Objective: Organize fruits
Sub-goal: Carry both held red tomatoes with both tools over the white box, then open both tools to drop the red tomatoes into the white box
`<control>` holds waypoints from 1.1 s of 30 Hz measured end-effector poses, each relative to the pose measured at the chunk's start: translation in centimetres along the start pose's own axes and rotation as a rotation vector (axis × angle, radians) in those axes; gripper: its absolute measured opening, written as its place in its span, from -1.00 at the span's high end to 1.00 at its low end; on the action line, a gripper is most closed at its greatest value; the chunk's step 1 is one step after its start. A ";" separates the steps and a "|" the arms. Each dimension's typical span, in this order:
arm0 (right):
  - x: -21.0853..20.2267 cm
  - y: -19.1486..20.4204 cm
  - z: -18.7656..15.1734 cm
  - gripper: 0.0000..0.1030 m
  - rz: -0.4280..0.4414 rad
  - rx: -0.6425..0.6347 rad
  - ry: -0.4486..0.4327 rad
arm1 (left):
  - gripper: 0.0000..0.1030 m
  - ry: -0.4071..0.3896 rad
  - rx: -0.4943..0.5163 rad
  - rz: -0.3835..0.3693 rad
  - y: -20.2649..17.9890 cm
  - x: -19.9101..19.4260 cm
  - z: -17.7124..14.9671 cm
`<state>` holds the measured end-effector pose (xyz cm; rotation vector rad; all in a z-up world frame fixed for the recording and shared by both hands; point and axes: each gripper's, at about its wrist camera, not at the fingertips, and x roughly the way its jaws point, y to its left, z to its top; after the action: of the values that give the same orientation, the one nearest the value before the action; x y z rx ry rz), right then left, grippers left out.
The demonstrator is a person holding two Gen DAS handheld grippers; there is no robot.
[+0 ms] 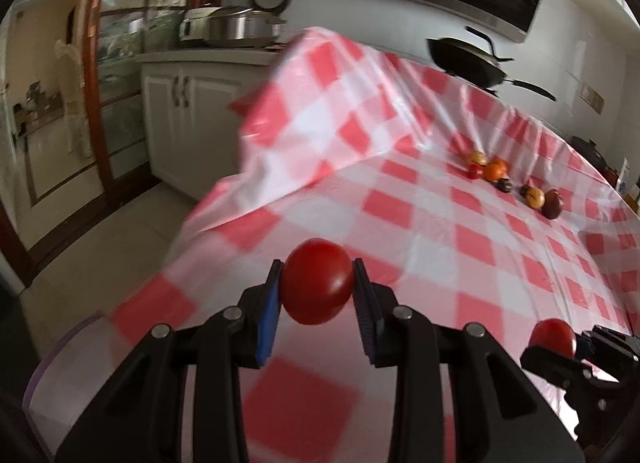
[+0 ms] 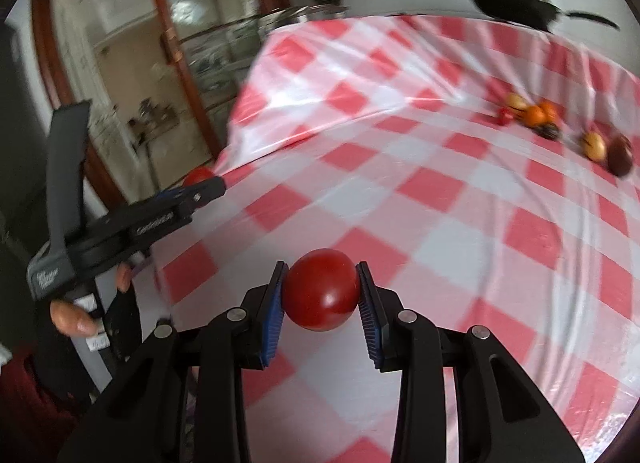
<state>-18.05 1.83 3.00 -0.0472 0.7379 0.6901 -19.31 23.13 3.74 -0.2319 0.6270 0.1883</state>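
Red tomatoes sit clamped in both claws, one in the left claw (image 1: 318,283) and one in the right claw (image 2: 322,289), above the checked table (image 2: 440,203), with the fruit cluster (image 2: 532,115) far ahead to the right, nearer the right claw.

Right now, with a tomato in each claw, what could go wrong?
1. The left claw pinches its tomato only at two sides, and it is smooth and round, so it might slip out and roll across the checked tablecloth.
2. The right claw squeezes its tomato the same way; too hard a squeeze could bruise or split it.
3. The two claws are close together, so they could bump.
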 end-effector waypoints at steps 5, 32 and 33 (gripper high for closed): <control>1.5 4.1 -0.9 0.32 0.027 -0.099 0.043 | 0.34 0.004 -0.064 0.059 4.7 -1.9 -1.3; 12.8 21.7 -9.7 0.33 0.251 -0.604 0.458 | 0.34 0.271 -0.303 0.367 23.1 -1.2 -11.6; 13.4 21.8 -9.7 0.32 0.248 -0.599 0.477 | 0.34 0.301 -0.296 0.380 23.2 -0.4 -11.8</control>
<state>-29.68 23.75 -8.52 -0.6966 0.9776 1.1410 -31.89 42.11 -8.96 -0.4303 0.9413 0.6231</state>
